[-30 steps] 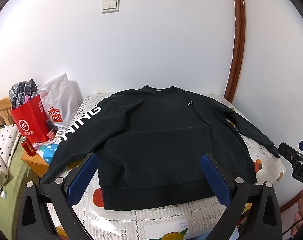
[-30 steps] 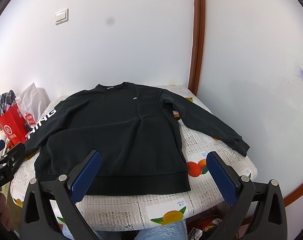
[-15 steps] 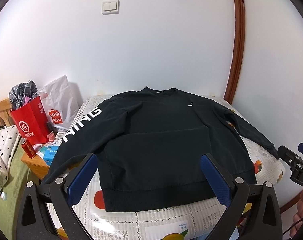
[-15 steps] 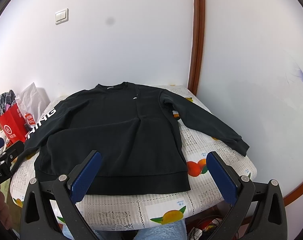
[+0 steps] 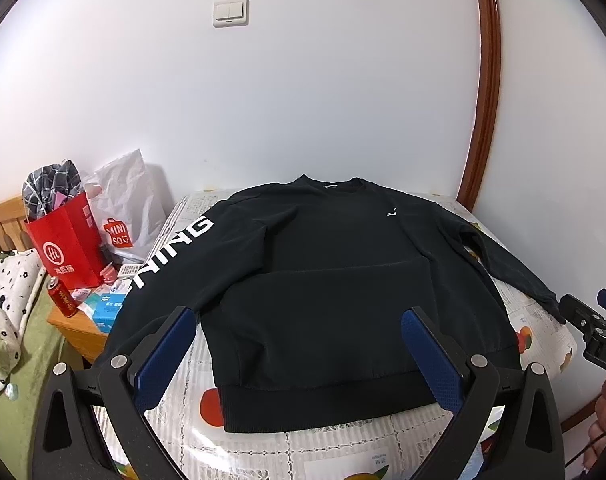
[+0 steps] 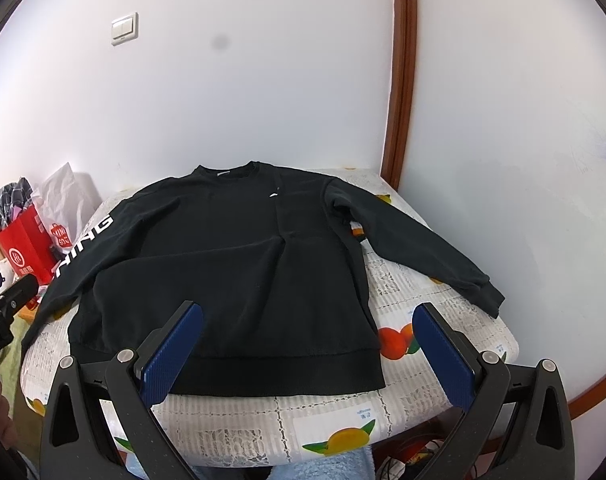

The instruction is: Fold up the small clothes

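A black sweatshirt [image 5: 335, 280] lies flat and face up on a small table, collar toward the wall, hem toward me; it also shows in the right wrist view [image 6: 231, 264]. Its left sleeve with white letters [image 5: 171, 252] hangs off the table's left edge. Its right sleeve [image 6: 419, 244] stretches out to the right. My left gripper [image 5: 299, 320] is open and empty, held above the hem. My right gripper [image 6: 307, 316] is open and empty, above the hem's right part.
The table wears a fruit-print cloth [image 6: 435, 340]. White walls and a brown door frame [image 6: 403, 80] stand behind. At the left are a red bag [image 5: 63, 236], a white bag [image 5: 123, 208], a red can [image 5: 63, 296] and a wooden nightstand [image 5: 83, 332].
Both grippers have drifted slightly; the sweatshirt has not moved and both stay open.
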Demonstrator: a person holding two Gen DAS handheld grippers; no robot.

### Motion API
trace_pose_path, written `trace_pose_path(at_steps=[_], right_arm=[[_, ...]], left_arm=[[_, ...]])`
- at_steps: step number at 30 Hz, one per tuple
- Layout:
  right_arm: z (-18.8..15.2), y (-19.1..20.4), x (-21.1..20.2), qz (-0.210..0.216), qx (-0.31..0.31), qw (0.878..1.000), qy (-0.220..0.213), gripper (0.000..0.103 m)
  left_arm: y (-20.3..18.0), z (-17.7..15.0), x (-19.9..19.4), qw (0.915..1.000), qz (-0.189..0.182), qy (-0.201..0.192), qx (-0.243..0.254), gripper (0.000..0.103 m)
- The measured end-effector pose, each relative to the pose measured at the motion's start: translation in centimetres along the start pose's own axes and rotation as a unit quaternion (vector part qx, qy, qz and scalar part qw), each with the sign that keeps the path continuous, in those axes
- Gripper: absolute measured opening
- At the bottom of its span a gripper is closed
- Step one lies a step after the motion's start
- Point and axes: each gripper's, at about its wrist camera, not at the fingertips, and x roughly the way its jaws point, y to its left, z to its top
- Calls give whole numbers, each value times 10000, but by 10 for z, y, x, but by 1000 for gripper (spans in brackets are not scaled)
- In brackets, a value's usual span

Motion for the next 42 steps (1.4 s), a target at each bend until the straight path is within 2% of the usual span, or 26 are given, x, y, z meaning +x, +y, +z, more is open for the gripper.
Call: trace_pose_path(at_steps=[7, 11, 13, 20, 23, 26, 28, 31, 33, 36, 38, 42], right_arm=[[3, 1, 14, -5, -14, 10000, 83, 103], [3, 3, 27, -16, -105, 9999, 97, 103], [3, 3, 36, -55, -134, 9998, 108, 103], [-11, -8, 95, 86, 62, 9994, 316, 103], [-20, -9, 129, 113, 44, 9983, 578, 103], [-32, -9, 150, 202, 76, 9979, 616, 103], [-38, -8, 162, 272, 99, 9974, 661, 102], [-47, -7, 180, 325, 36, 9960, 837, 96], [-49, -6, 189, 287, -1, 9952, 931, 95], [-50, -5, 199, 229, -56, 9943, 1036, 94], [-50, -5, 202, 254, -30, 9939, 1069, 94], [-48, -4, 206, 246, -37, 9937, 1092, 94]], left_arm=[[2, -2, 17, 9999, -67, 51, 102, 103], [12, -6, 37, 9998, -87, 188, -35, 103], [20, -10, 51, 9993, -171, 302, -166, 103], [69, -44, 108, 9924, 20, 869, -870, 103], [102, -62, 126, 9846, -90, 1028, -1408, 102], [130, -78, 137, 9757, -54, 1057, -1921, 102], [150, -86, 143, 9684, -87, 1013, -2278, 99], [171, -93, 146, 9567, -174, 796, -2795, 97], [180, -94, 150, 9492, -346, 627, -3065, 96], [184, -89, 161, 9432, -360, 479, -3267, 93], [191, -87, 168, 9360, -327, 380, -3483, 91], [203, -81, 179, 9211, -149, 322, -3878, 80]])
